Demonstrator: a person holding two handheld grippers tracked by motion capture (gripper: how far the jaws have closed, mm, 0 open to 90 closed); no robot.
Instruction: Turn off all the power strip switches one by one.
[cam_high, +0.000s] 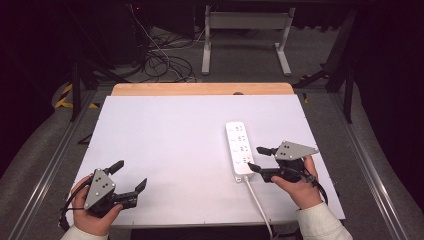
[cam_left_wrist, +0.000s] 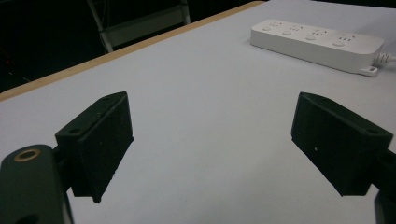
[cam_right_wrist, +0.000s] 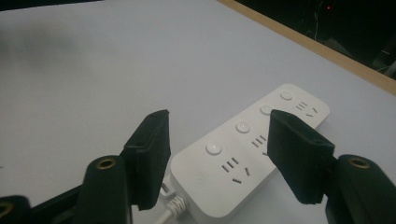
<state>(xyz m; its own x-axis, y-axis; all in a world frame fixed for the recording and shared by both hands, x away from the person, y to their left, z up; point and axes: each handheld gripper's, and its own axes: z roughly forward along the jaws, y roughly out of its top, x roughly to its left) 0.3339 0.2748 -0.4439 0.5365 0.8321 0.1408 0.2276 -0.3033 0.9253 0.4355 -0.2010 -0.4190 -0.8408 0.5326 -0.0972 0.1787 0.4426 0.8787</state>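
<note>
The white power strip (cam_high: 238, 150) lies right of centre on the tabletop (cam_high: 170, 145). The right gripper (cam_high: 255, 157) straddles its cord end, fingers (cam_right_wrist: 299, 154) open, gripping nothing. The left gripper (cam_high: 131, 176) waits wide open, empty. An off-centre pinch could skid or twist the strip.

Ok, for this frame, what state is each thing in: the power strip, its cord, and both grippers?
Power strip: lying flat on the white table, sockets up, nothing plugged in.
Cord: attached at the strip's near end, trailing off the table's near edge.
Left gripper: open, empty, apart from the strip.
Right gripper: open, jaws on either side of the strip's near end, not clamped.
</note>
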